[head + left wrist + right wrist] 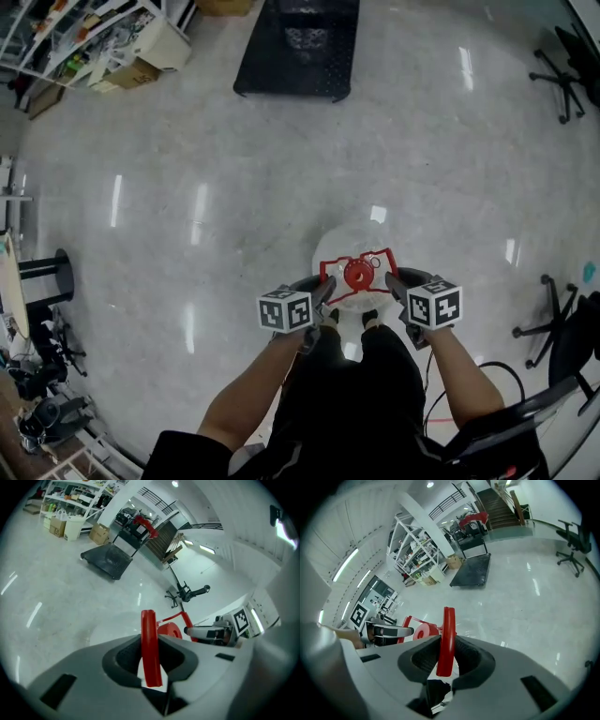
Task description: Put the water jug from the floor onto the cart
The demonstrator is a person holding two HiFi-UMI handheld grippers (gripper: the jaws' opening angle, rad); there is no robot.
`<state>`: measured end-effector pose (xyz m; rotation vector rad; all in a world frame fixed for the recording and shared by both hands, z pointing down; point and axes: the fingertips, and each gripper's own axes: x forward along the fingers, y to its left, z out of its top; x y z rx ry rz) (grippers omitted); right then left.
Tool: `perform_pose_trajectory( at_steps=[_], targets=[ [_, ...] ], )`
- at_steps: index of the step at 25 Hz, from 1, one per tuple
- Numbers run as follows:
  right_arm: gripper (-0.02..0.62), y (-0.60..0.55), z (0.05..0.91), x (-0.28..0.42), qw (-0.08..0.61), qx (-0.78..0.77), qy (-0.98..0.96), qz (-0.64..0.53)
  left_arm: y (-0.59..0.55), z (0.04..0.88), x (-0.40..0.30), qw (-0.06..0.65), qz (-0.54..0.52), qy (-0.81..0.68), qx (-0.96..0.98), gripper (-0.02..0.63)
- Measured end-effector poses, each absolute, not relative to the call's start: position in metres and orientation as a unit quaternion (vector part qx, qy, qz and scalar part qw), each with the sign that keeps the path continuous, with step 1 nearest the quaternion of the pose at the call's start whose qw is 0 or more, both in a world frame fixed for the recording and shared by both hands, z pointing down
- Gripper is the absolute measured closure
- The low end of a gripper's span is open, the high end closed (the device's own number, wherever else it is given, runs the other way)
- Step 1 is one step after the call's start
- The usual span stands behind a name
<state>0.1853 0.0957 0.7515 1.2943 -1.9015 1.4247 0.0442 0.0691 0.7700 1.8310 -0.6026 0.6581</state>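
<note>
Head view: the jug [349, 253] is seen between the left gripper [322, 289] and the right gripper [393, 283], each clamped on one side of its red handle [357, 273], while the cart [295, 45] lies well beyond the jug, ahead and slightly left. Left gripper view: the jaws are pressed onto one red bar of the handle, with the cart far past the jug. Right gripper view: the opposite bar is gripped likewise, and a carry straight forward is judged to be needed.

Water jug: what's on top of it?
A red cap and red handle frame, left gripper and right gripper clamped on the frame. What's underneath is hidden.
</note>
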Motion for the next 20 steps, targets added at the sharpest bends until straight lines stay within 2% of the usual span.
perform_pose_trajectory(
  at_steps=[9,20],
  targets=[
    [0.512,0.047,0.630,0.170,0.185,0.502,-0.706,0.464,0.010,0.642,0.032,0.470,0.217,-0.240,0.821,0.529],
    [0.512,-0.081,0.571,0.153,0.152,0.531,-0.720,0.420,-0.119,0.578,0.019,0.432,0.180,-0.227,0.854,0.528]
  ],
)
